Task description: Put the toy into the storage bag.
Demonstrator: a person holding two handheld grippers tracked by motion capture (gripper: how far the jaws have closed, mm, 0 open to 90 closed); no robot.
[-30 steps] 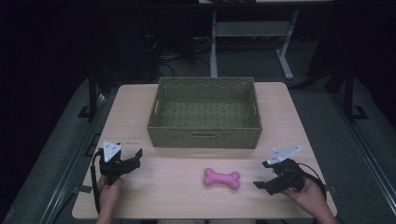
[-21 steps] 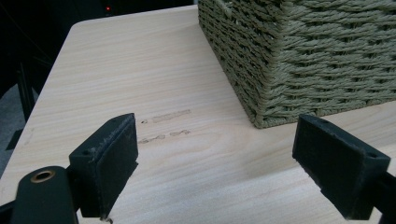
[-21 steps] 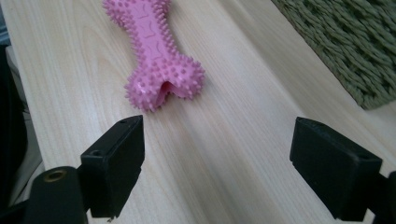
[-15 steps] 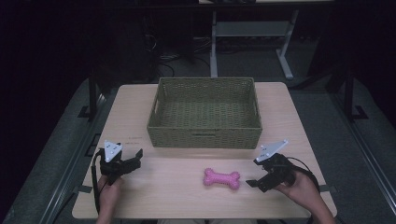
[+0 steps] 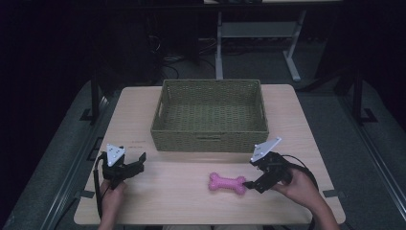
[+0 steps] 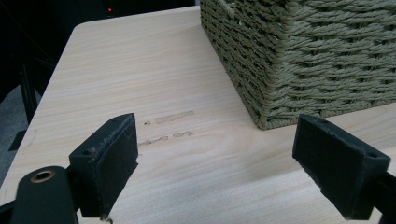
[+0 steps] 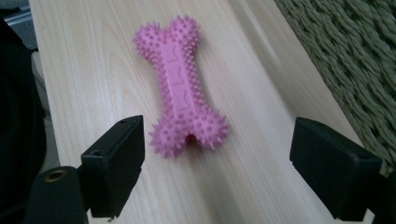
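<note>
Pink spiky bone point(image 7: 181, 88) lies flat on the bench point(image 5: 182, 201), lower centre of the high view. Right tongs point(image 7: 233, 163) gape wide at its near knob. It looks light, rubbery, grippy; take the narrow waist. Left tongs point(image 6: 215, 163) open, holding nothing.

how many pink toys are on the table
1. A pink bone lies on the table in front of the basket, just ahead of the open right tongs. The basket's inside looks empty, though its near wall hides a strip of the floor.
</note>
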